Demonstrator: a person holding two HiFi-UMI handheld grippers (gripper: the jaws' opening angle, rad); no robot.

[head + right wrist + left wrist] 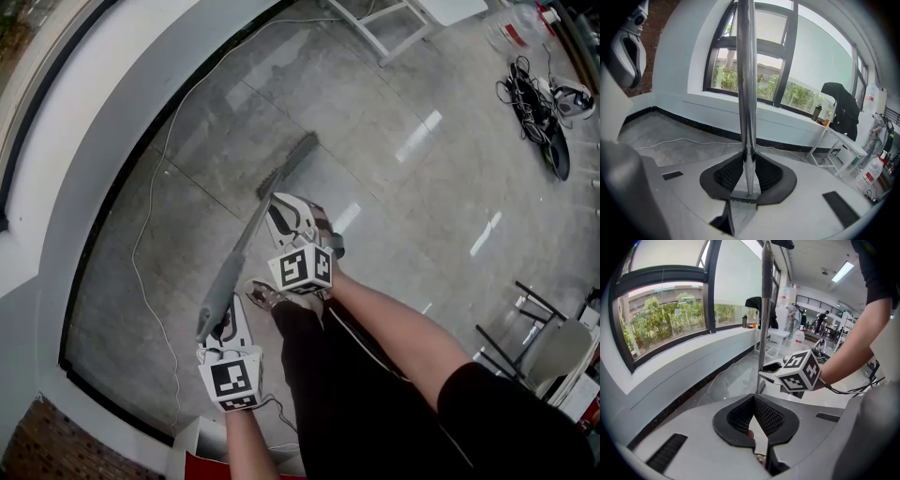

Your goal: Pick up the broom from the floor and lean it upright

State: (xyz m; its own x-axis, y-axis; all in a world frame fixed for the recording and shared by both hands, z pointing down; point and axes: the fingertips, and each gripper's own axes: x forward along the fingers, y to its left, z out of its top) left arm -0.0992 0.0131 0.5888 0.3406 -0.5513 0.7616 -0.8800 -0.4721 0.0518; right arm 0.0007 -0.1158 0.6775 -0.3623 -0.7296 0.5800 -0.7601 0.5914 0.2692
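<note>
We are clenching the right claw [746, 171] round the broom [746, 93] at mid-handle, likely to carry its weight. The left claw [755, 401] is closing at its tips on the handle's end, as far as we can judge, for steering. The brush [289, 161] is seemingly resting on the floor [422, 216], the handle slanting up to us. The wall [84, 159] is curving just left, offering a leaning edge, with a cable [141, 244] trailing along it. Rightward, the floor is lying open up to the chair [553, 352].
</note>
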